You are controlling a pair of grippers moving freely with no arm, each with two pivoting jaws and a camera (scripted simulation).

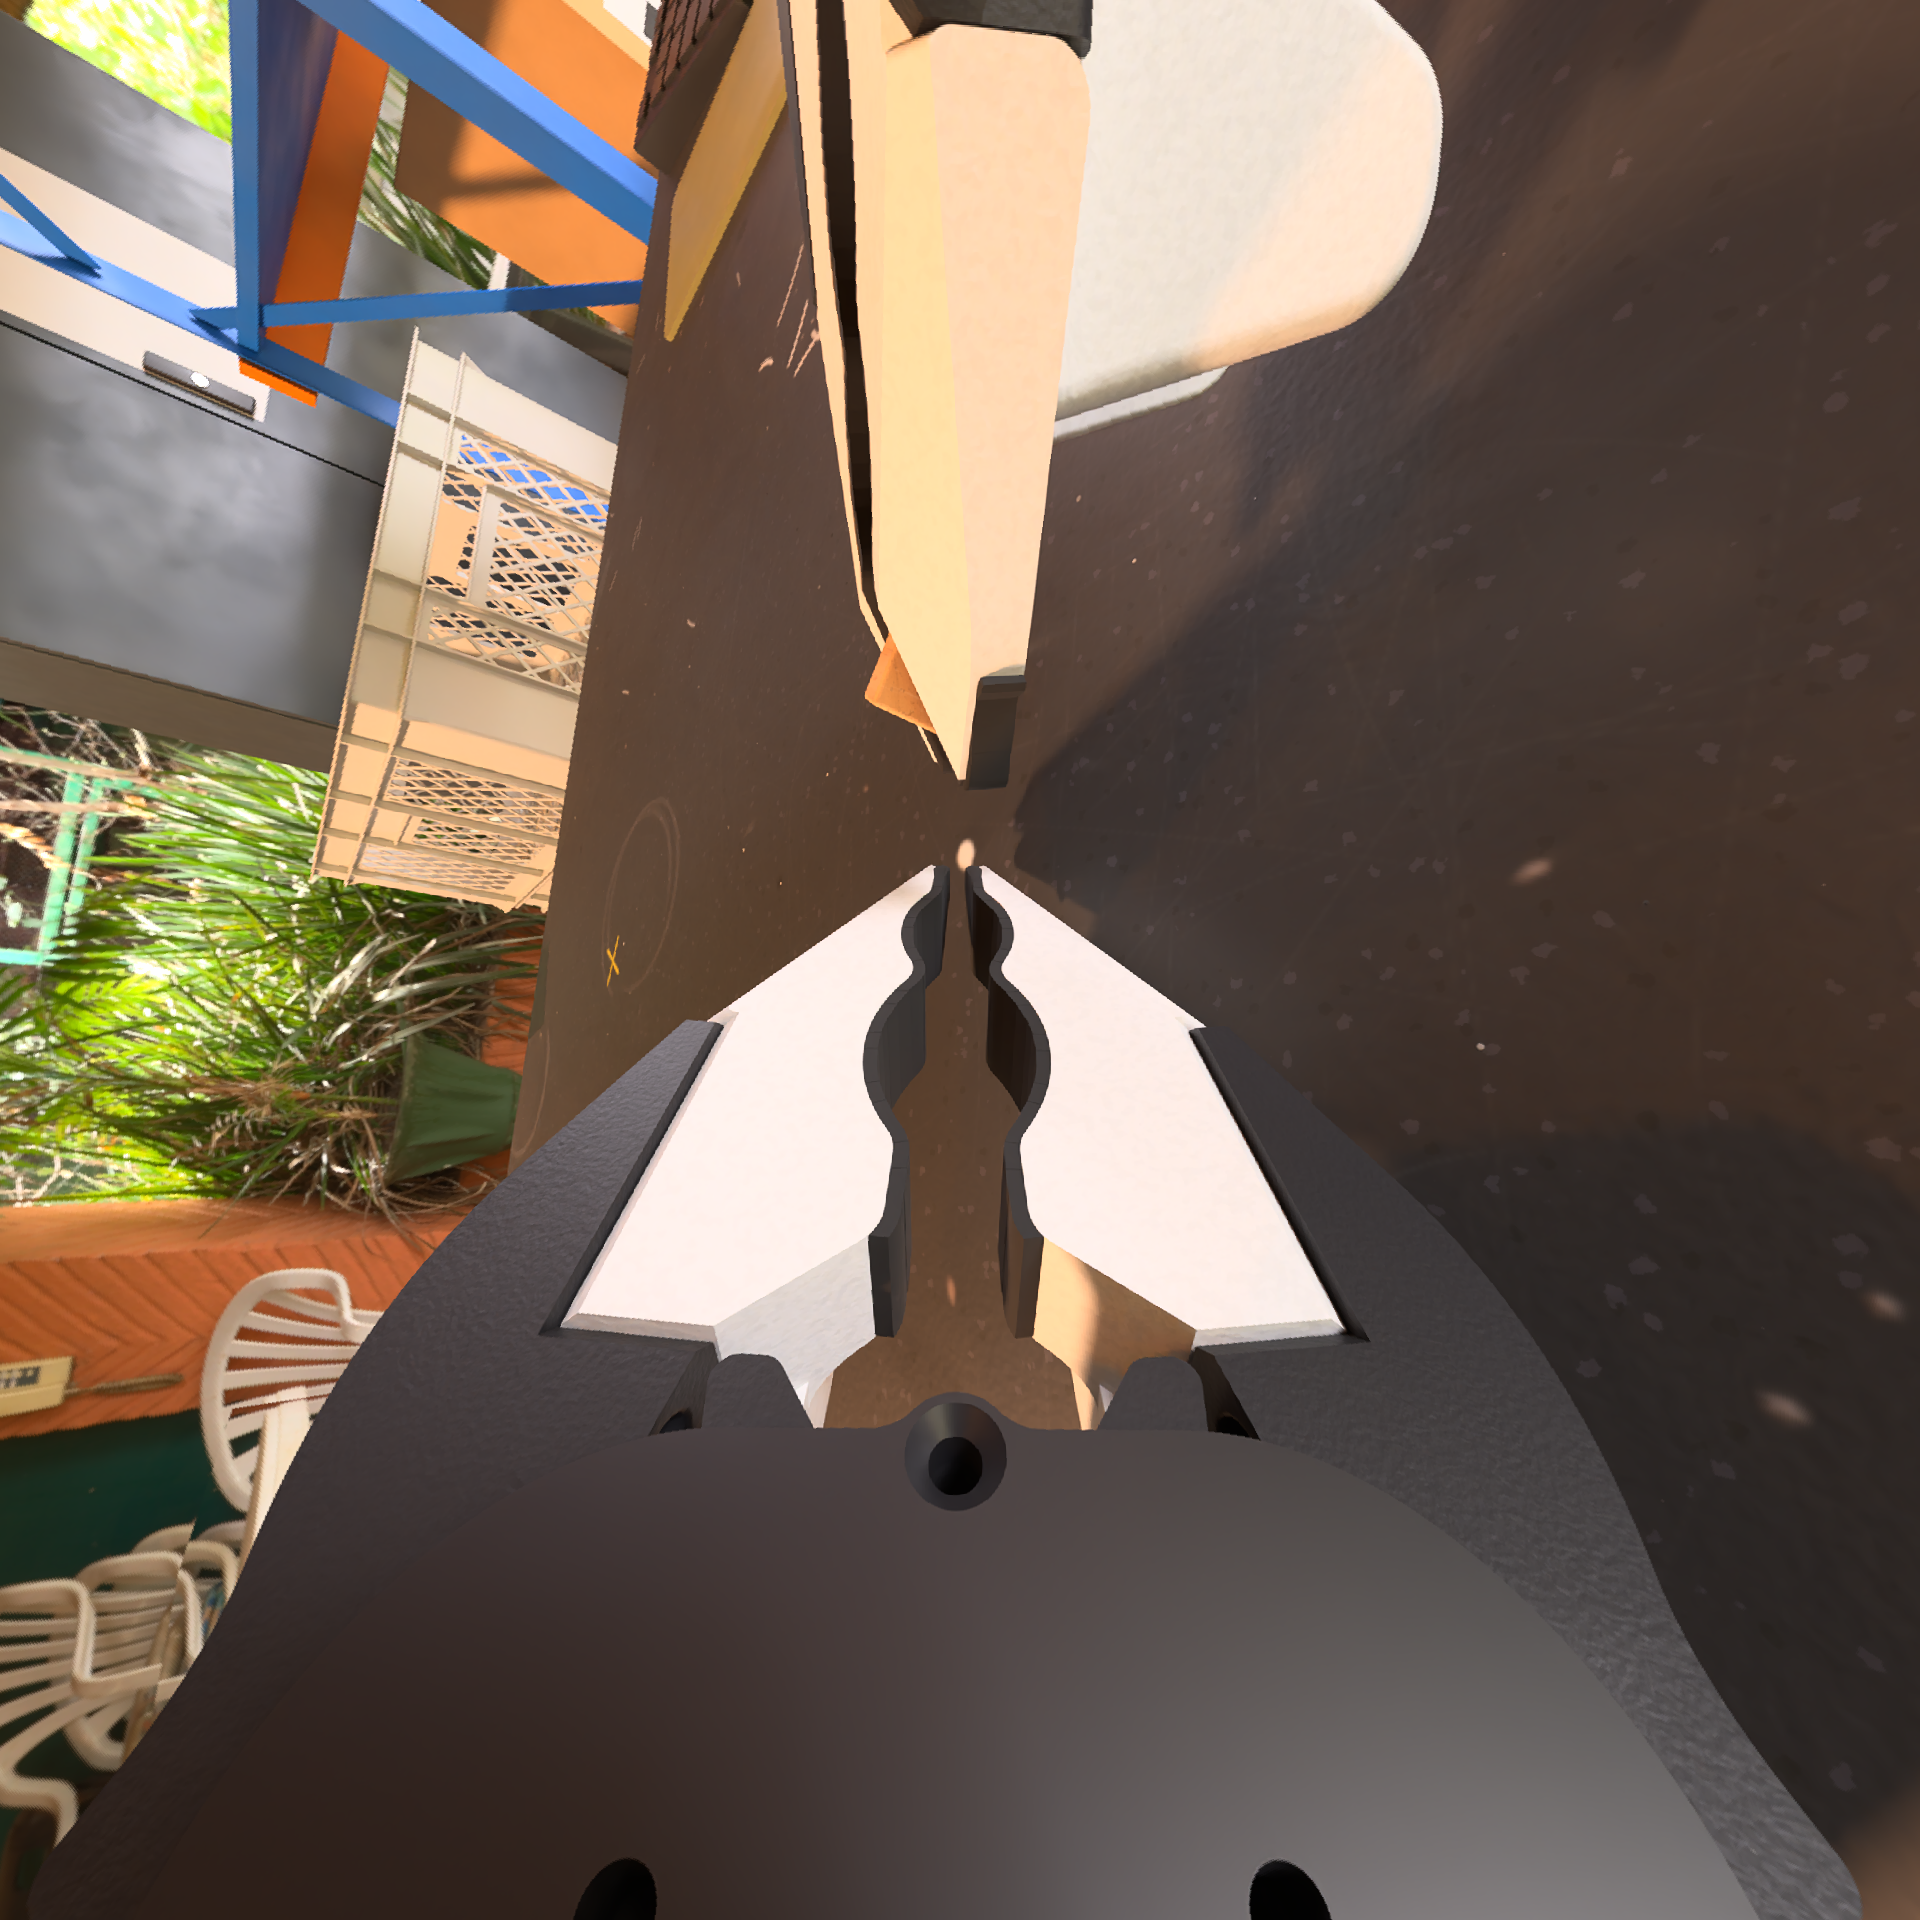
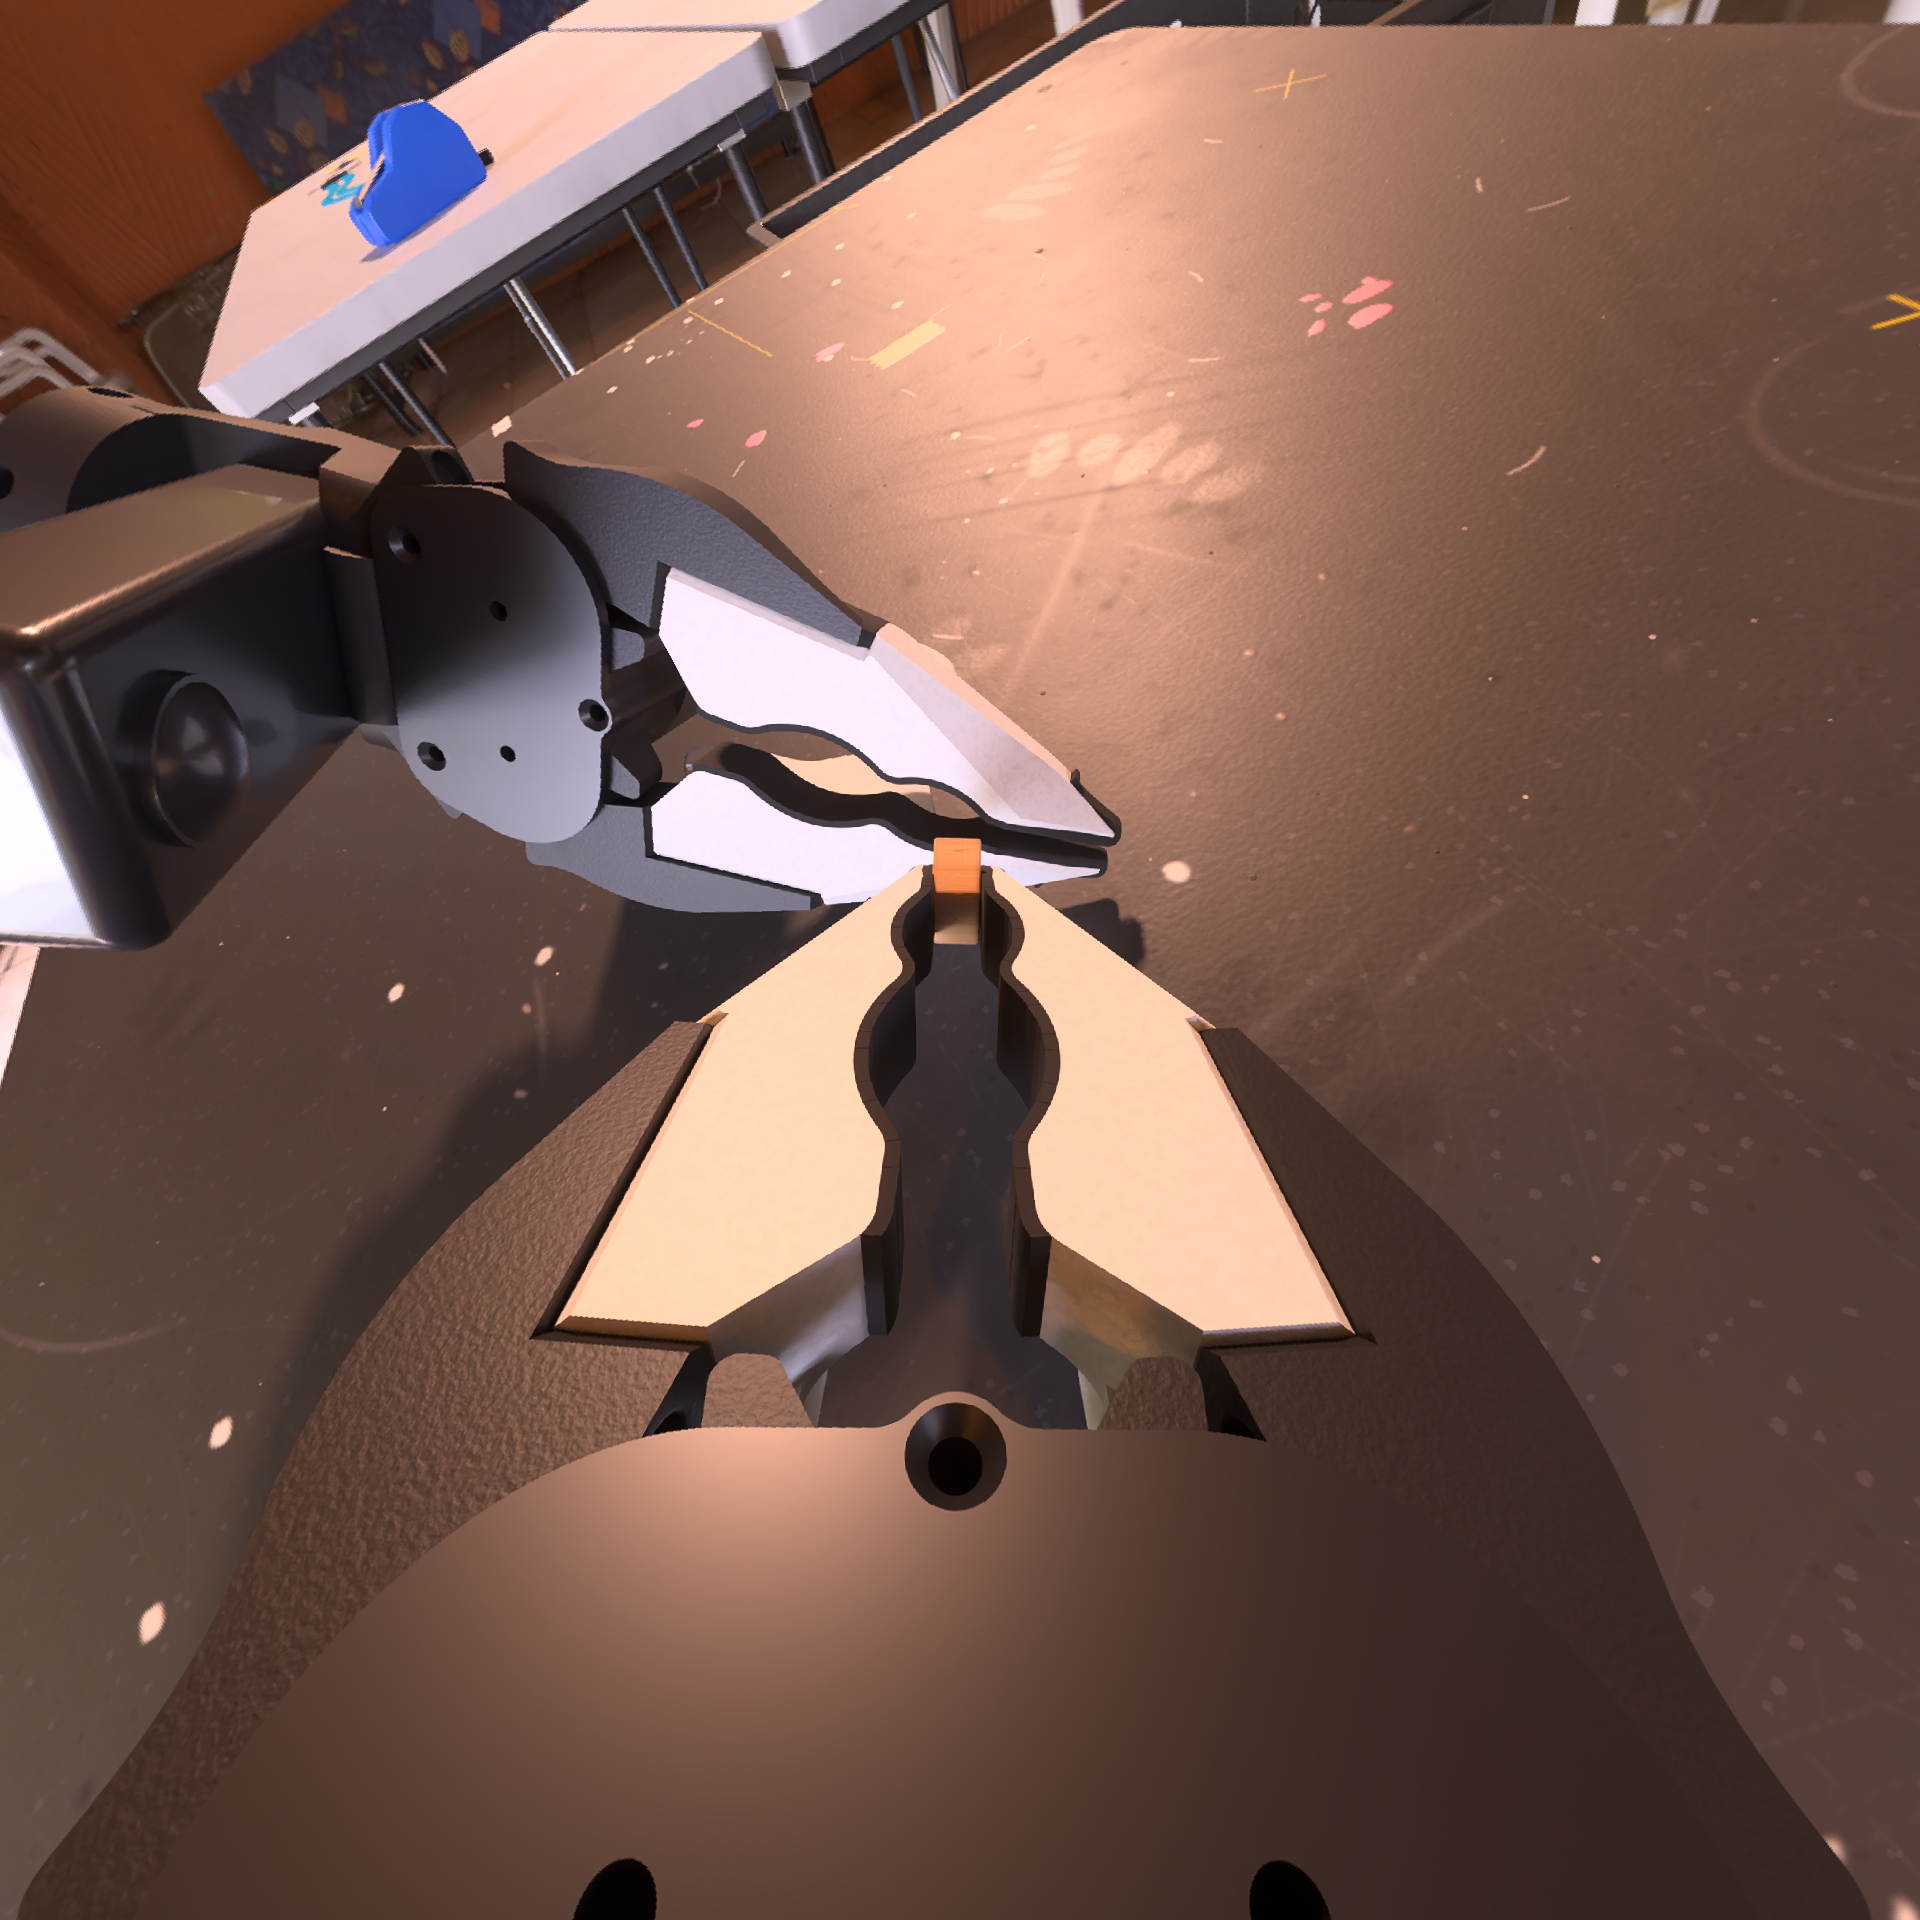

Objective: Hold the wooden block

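Hand-held gripper (image 2: 956, 881) over speckled brown table (image 2: 1455, 727)

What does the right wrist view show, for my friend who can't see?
The right gripper pinches a small wooden block at its fingertips above a dark speckled table. The left gripper, shut and empty, reaches in from the left.

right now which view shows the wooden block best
The right wrist view: the wooden block sits centred, pinched between the right gripper tips. The left wrist view shows only an orange corner beside that gripper, mostly hidden.
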